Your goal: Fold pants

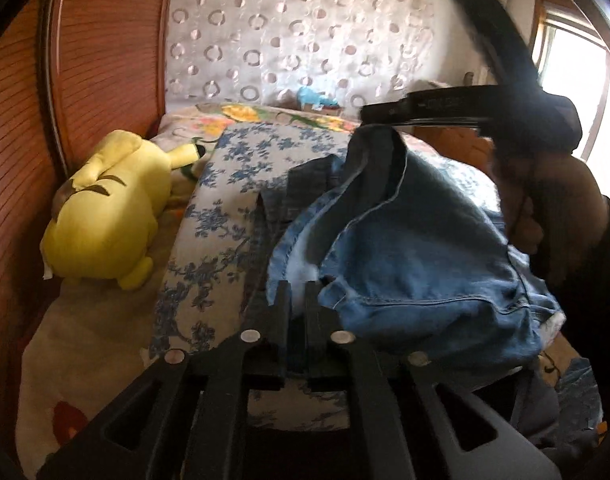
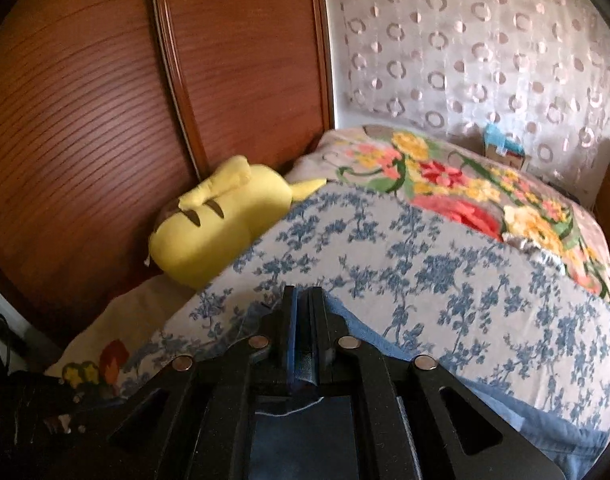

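Left gripper (image 1: 299,300) pinches denim pants (image 1: 417,240) (bunched, lifted); right gripper (image 2: 303,320) clamps pants' edge.

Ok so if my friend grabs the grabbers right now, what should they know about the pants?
Left gripper: nearly closed, denim between its fingers, seemingly pinched, low over the blue-flowered cover.
Right gripper: clamped on an edge of the jeans, holding it up.
Jeans: bunched, partly lifted above the cover, not flat.
Done: both ends gripped.
Left: lay the jeans down, smooth them, finish folding.
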Available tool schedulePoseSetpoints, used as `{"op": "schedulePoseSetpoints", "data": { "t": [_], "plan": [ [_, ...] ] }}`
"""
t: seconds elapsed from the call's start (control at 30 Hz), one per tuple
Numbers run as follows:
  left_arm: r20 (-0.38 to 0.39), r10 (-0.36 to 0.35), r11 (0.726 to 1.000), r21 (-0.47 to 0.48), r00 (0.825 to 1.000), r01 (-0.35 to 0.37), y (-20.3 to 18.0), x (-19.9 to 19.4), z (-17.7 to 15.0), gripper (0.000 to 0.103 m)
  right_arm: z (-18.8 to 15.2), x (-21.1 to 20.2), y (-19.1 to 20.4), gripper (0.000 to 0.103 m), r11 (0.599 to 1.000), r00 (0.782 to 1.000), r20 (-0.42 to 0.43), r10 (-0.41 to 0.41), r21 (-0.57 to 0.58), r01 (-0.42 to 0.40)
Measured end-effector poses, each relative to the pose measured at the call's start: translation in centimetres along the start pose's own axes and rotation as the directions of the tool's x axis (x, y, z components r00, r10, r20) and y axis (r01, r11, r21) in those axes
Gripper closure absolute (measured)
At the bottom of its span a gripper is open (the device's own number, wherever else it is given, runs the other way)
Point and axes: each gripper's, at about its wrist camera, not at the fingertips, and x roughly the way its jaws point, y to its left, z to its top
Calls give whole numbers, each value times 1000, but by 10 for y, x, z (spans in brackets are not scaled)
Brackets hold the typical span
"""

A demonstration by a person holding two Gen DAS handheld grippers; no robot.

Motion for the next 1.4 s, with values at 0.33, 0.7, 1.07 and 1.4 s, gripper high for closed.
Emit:
{"op": "schedulePoseSetpoints", "data": {
  "t": [0.33, 0.7, 1.07, 1.4],
  "plan": [
    [49, -65, 998, 13, 997, 65, -16, 3, 12, 63, -46, -71, -26, 69, 997, 996, 55, -75, -22, 76],
    [-82, -20, 998, 57, 996, 24, -23, 53, 5, 63, -141, -127, -39, 67, 995, 996, -5, -86, 40, 86],
    [-23, -53, 992, 114, 998, 55, -32, 24, -7, 96, -164, -120, -29, 66, 996, 997, -42, -67, 62, 70],
    [32, -37, 999, 33, 999, 36, -11, -25, -13, 94, -175, -126, -36, 66, 996, 999, -20, -30, 88, 32]
  ]
}}
